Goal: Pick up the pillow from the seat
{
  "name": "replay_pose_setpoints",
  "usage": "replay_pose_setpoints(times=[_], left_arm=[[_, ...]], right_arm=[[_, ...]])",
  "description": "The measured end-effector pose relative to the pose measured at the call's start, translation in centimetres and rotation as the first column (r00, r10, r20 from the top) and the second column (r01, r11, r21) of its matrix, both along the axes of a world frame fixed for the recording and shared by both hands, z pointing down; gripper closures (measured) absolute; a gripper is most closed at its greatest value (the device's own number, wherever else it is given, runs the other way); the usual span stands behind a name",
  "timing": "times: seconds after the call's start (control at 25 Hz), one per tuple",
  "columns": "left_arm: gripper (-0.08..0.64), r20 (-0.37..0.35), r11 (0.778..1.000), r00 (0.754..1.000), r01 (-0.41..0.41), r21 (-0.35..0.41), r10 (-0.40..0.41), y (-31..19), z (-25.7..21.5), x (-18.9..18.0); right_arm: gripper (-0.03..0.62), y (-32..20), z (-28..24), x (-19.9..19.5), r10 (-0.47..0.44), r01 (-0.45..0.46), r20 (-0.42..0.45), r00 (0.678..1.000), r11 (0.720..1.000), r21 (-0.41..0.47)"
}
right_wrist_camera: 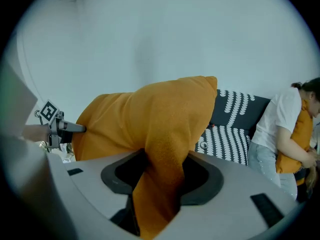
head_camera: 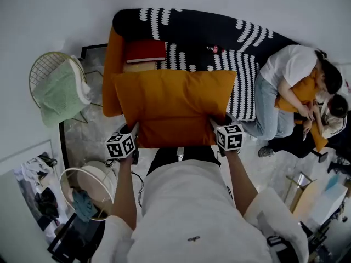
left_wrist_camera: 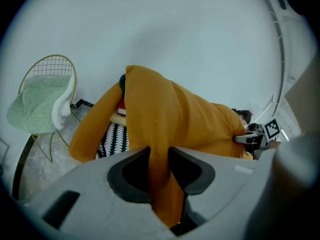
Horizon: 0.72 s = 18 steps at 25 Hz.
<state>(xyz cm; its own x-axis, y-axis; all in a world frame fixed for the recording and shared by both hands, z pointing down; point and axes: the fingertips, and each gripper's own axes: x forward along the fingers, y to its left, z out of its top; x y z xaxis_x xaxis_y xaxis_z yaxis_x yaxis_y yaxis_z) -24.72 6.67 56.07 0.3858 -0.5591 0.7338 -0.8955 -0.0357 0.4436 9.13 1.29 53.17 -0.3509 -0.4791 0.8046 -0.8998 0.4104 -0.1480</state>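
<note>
While both tongs are clamped on it, the orange pillow (head_camera: 174,106) is stretched flat between them, just ahead of the wearer's torso and over the front of the sofa (head_camera: 192,26).

Left tongs (left_wrist_camera: 159,156): narrow, pads pinched on a thin fold of pillow fabric at the near-left edge. The fabric runs down through the gap.

Right tongs (right_wrist_camera: 165,170): somewhat wider, closed on a thicker bunch of the same fabric at the near-right edge.

In both gripper views the pillow body rises away from the camera against the white wall. It looks lifted clear of the seat (head_camera: 244,84), but contact at its far edge can't be confirmed.

Surroundings:
- Sofa is black with rows of white marks.
- An orange side cushion (head_camera: 112,75) runs along its left end.
- A red flat item (head_camera: 146,51) lies just beside that cushion on the seat; can't tell whether it's a cushion or a book.
- A seated person (head_camera: 285,84) in a white top and jeans is at the sofa's right end, hugging a second orange pillow (head_camera: 304,89), well apart from the tongs.
- A wire chair (head_camera: 52,73) with a green throw (head_camera: 60,95) draped on it stands left of the sofa on the marble floor (head_camera: 88,127).
</note>
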Motion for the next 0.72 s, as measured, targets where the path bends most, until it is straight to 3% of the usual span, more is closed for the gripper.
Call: replay_pose_setpoints(times=[0.28,0.72], left_arm=[[0.442,-0.021,0.993,0.993,-0.115,0.032,0.116,1.2,-1.4,0.7],[0.459,0.031,0.971,0.990,-0.142,0.191,0.139,2.6,-8.7,6.6]], right_arm=[[0.376,3.7,-3.1,1.0,0.068,-0.066,-0.015,0.998,0.995,0.074],[0.385,8.8,-8.3,7.6,0.132,-0.142,0.068,0.989,0.976,0.168]])
